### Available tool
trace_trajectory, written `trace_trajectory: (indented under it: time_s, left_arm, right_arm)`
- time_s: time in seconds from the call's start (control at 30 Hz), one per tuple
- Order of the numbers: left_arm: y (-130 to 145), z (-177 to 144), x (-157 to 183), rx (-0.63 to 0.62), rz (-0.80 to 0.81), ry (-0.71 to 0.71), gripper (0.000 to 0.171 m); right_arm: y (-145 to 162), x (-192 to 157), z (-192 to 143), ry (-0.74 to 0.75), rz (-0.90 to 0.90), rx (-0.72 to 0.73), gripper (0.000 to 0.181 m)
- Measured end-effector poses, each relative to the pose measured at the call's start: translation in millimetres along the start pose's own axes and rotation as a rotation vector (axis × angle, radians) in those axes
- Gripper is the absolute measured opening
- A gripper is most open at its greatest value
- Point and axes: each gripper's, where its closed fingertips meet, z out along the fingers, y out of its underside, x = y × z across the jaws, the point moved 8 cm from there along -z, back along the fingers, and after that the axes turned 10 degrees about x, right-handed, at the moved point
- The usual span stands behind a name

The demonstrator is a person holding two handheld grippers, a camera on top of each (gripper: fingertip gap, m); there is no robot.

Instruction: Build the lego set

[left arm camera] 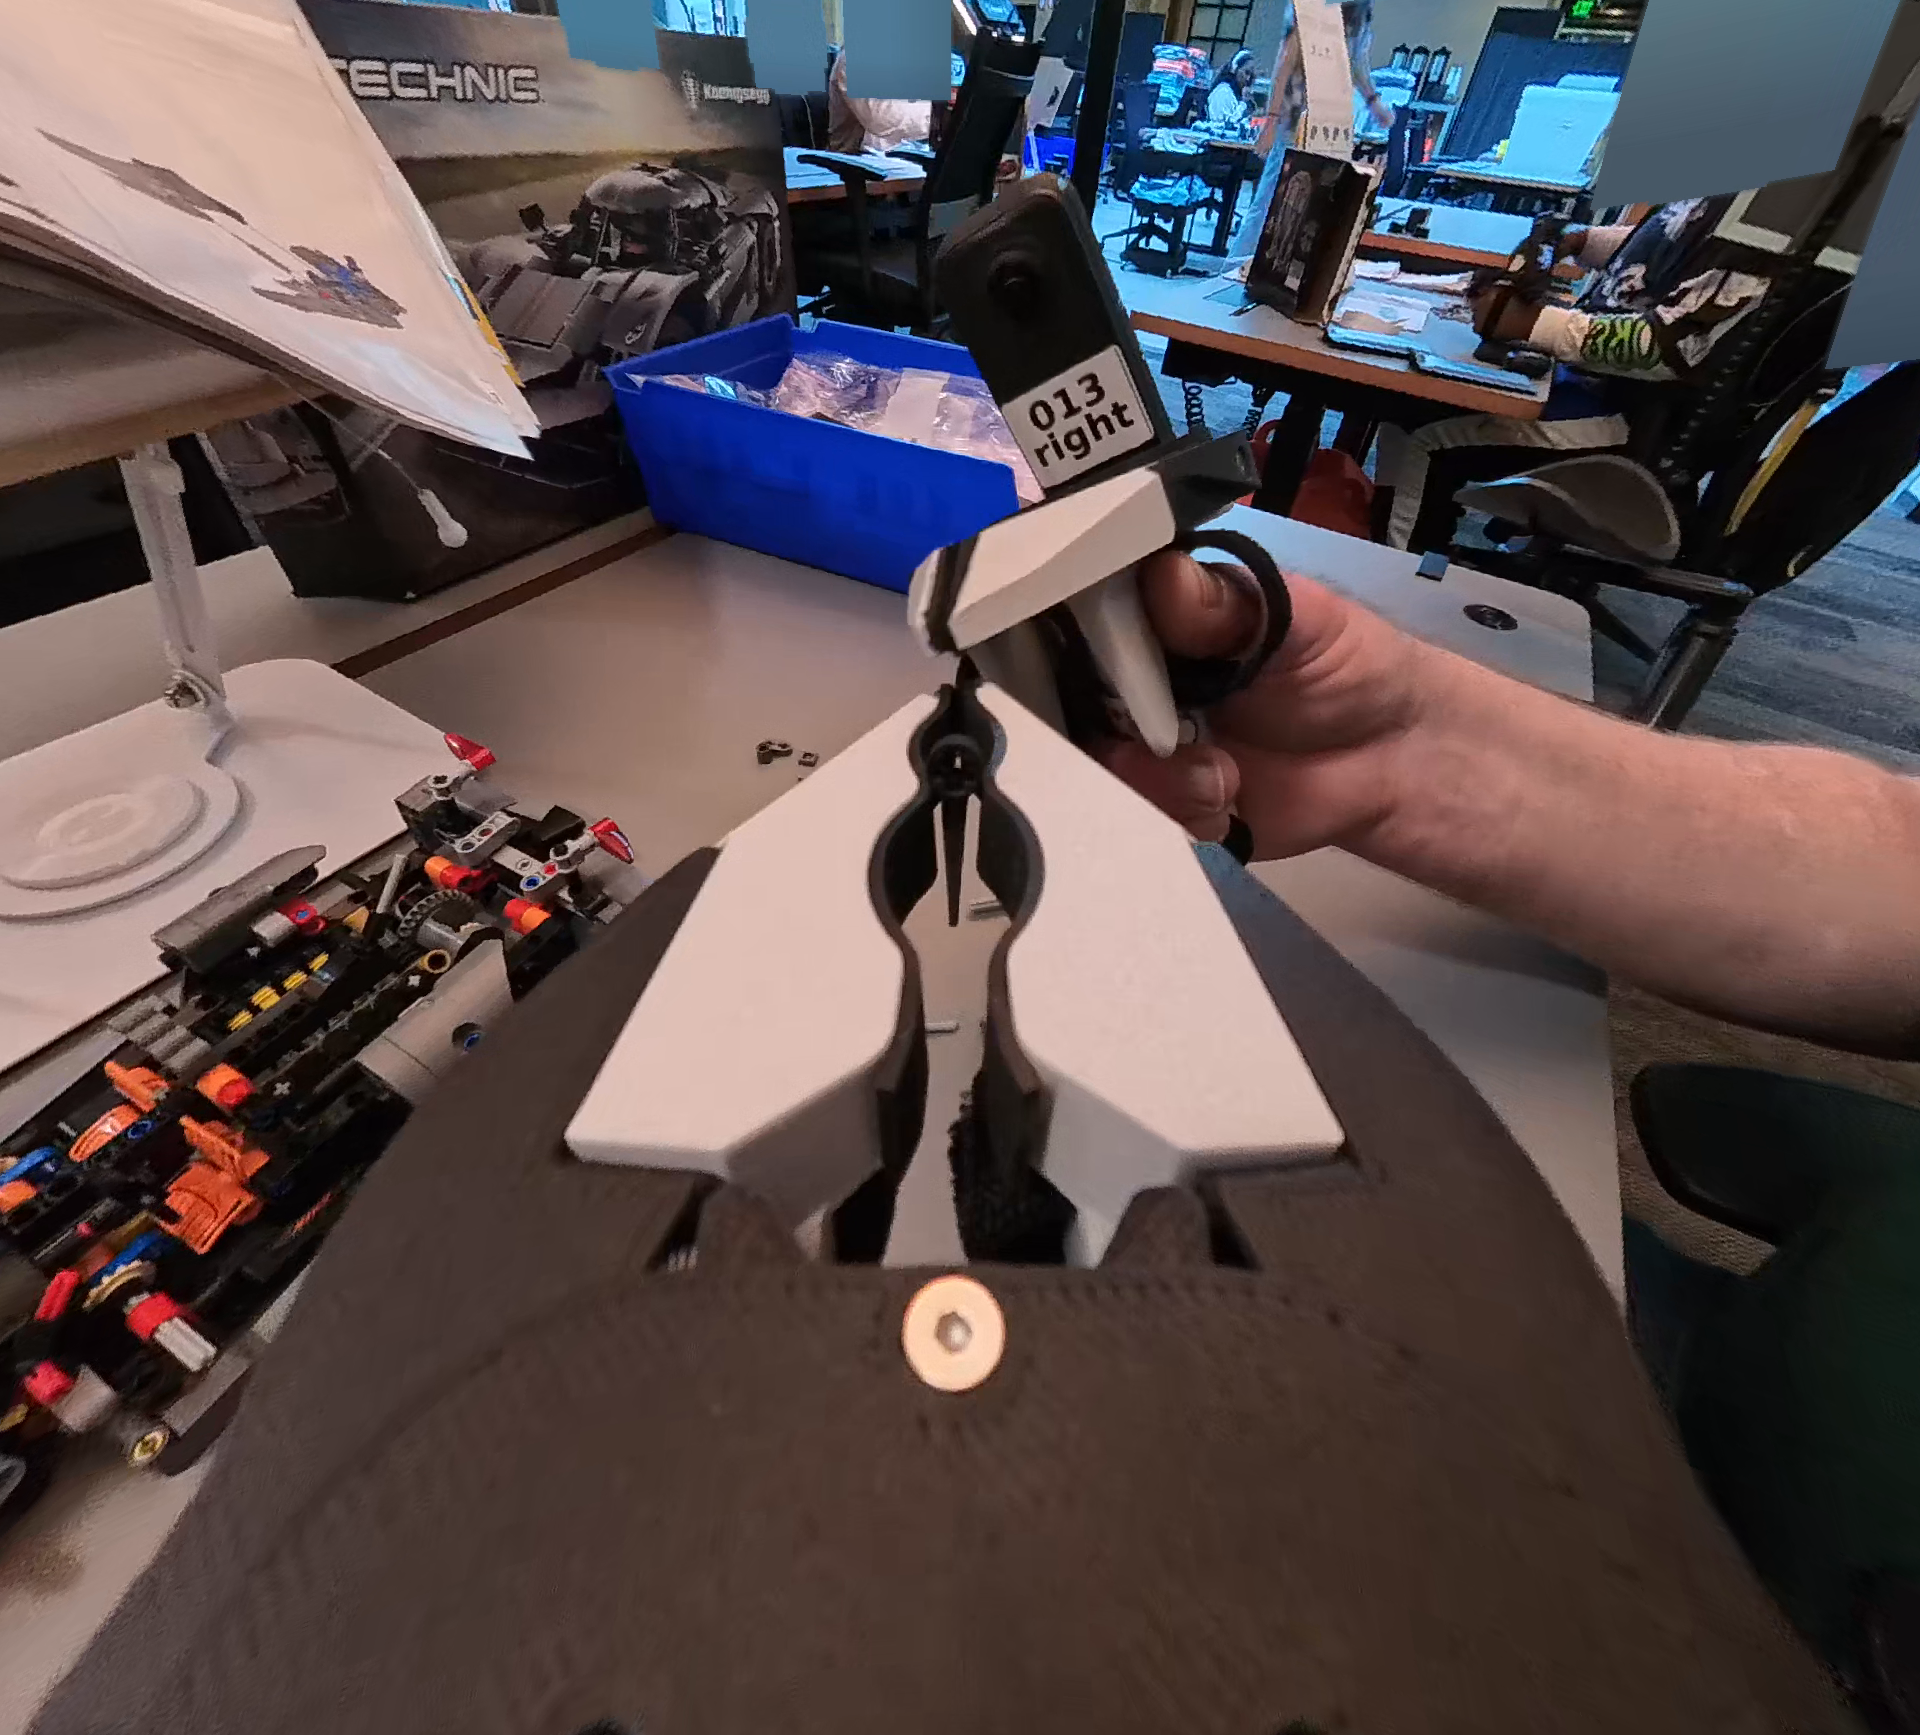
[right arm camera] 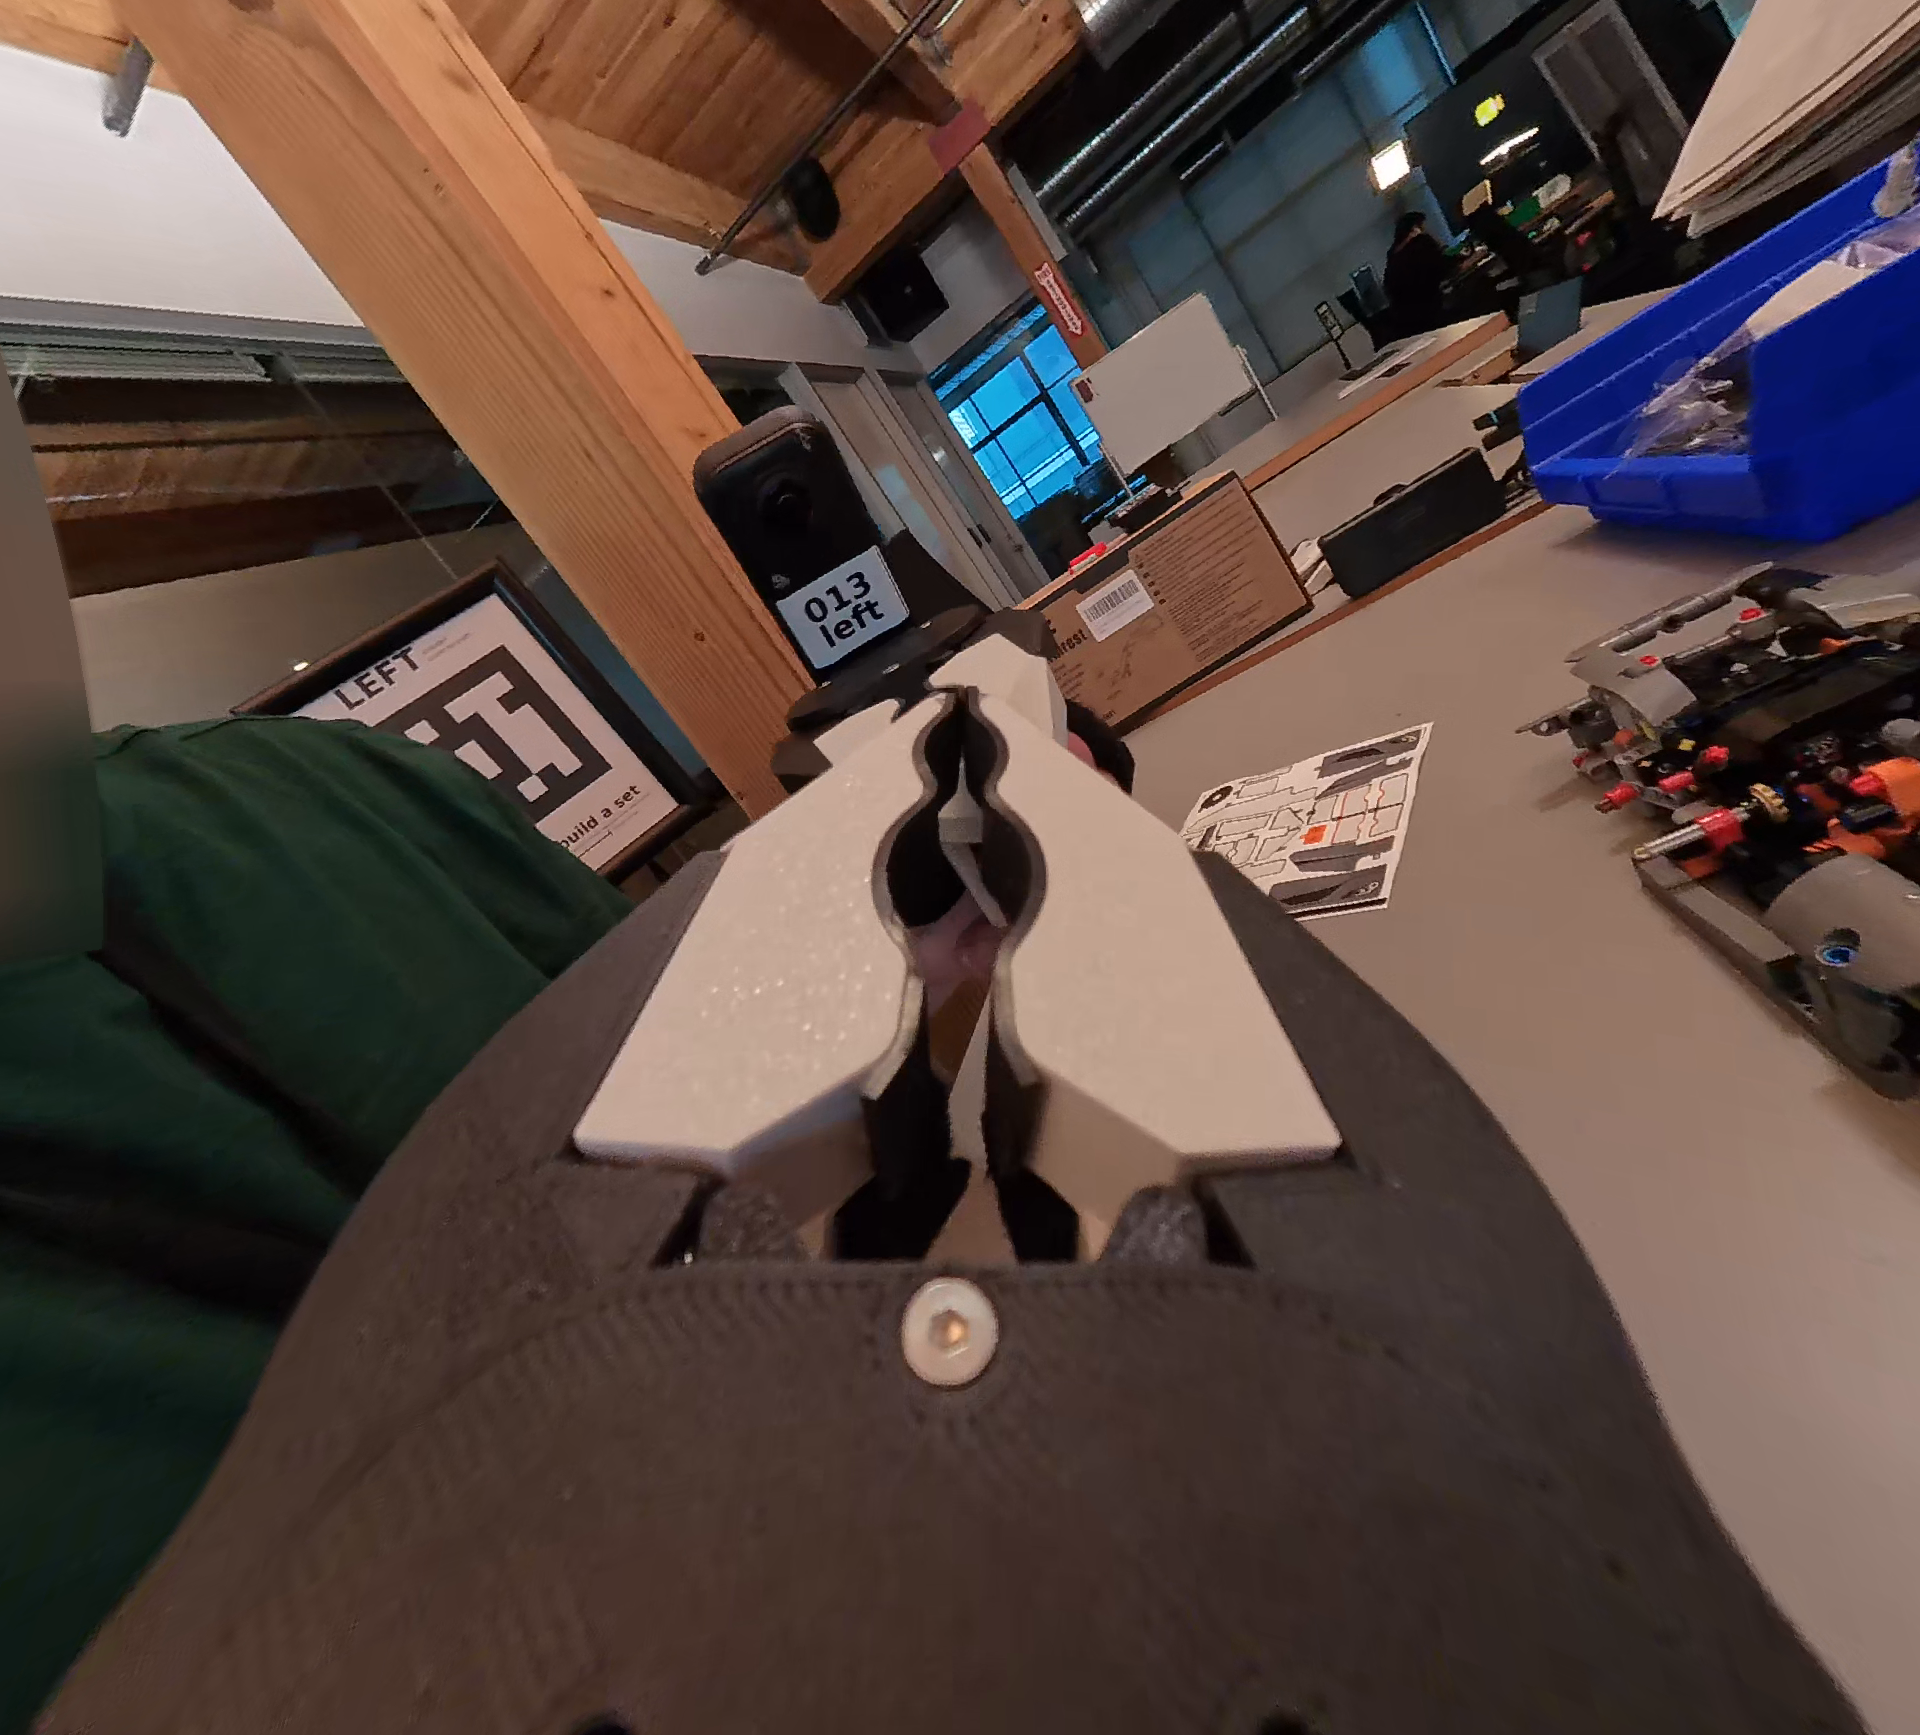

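In the left wrist view my left gripper is shut on a small black piece, which has a round end and a thin point running back between the fingers. My right gripper is shut and meets the left gripper tip to tip above the table; a black bit bridges the two tips. In the right wrist view my right gripper is shut, with a small light grey piece between its fingers. The left gripper is right in front of it. The half-built Lego car lies to the left, and it also shows in the right wrist view.
A blue bin of bagged parts stands behind, next to the set's box. An open instruction booklet rests on a white stand. Two small loose pieces lie on the table. A sticker sheet lies flat. A person's hand holds the right gripper. My left and right fingertips are right by each other. The half-built Lego car is about 25 cm from both grippers' fingertips.
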Motion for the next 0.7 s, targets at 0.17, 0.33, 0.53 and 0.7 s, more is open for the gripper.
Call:
trace_trajectory:
  time_s: [0.17, 0.33, 0.53, 0.7]
  left_arm:
    - [-1, -5, -6, -0.013, 0.009, -0.013, 0.000]
    - [-3, -6, -10, 0.009, -0.011, -0.018, 0.003]
    - [-3, -12, -23, -0.014, -0.025, -0.013, 0.000]
    - [-5, -53, -45, -0.113, 0.024, -0.145, 0.007]
  right_arm:
    - [-6, -2, -7, -0.009, 0.007, 0.033, 0.000]
    - [-10, -2, -14, -0.010, 0.027, 0.057, 0.000]
    - [-3, 2, -25, 0.149, -0.070, -0.066, 0.000]
    - [10, 19, -36, 0.400, -0.254, -0.335, 0.007]
